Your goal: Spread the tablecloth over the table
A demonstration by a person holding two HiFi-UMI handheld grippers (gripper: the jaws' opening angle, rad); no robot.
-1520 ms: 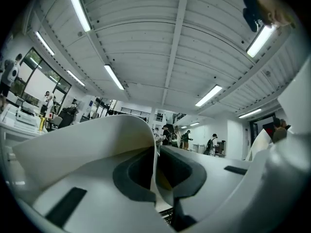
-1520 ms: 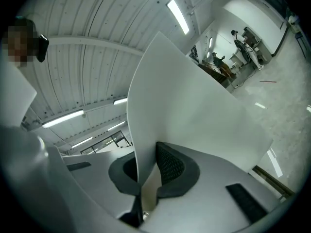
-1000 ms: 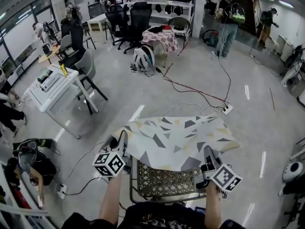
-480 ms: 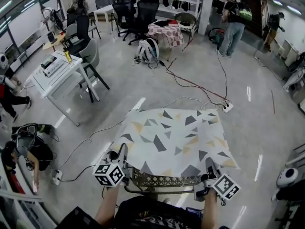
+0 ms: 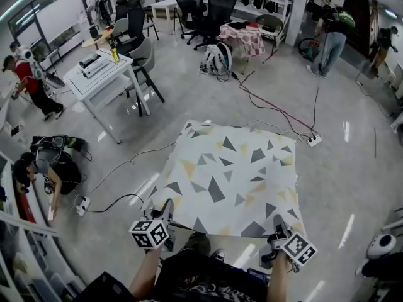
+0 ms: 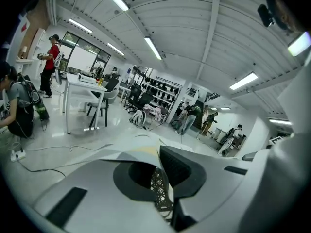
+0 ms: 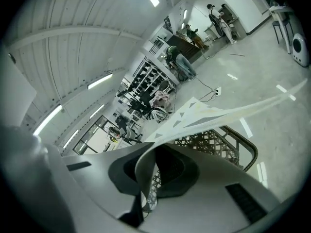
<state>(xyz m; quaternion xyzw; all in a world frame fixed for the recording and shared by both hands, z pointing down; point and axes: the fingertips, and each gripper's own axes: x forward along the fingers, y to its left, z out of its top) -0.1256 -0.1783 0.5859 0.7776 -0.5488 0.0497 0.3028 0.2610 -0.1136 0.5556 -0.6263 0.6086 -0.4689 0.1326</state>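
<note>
**Head view**
- Writing: showing only black-and-white square patterns on the two marker cubes; all other print being too small to read.
- Tablecloth: lying spread and nearly flat across the centre of the frame, hiding the table beneath it.
- Pattern: showing scattered triangles in grey, dark grey and pale yellow on a cream ground.
- Left gripper: pinching the cloth's near corner at lower left, jaws closed on the fabric.
- Right gripper: pinching the other near corner at lower right, jaws likewise closed on the fabric.
- Surroundings: white desk standing at upper left; power strip lying on the floor just past the cloth's far right corner.

**Left gripper view**
- Writing: being too distant and small to read.
- Left gripper: clamping a thin edge of cloth between closed jaws at lower centre.
- Tablecloth: stretching away towards mid-frame as a pale sheet with a yellowish patch.
- Table: showing as dark metal lattice in the gap under the cloth.

**Right gripper view**
- Writing: being illegible here too.
- Right gripper: gripping a folded curl of cloth, jaws pressed together on it.
- Tablecloth: rising from the jaws and stretching to the right edge, grey triangles showing.
- Table: showing its lattice top and dark rounded rim just below the cloth.
</note>
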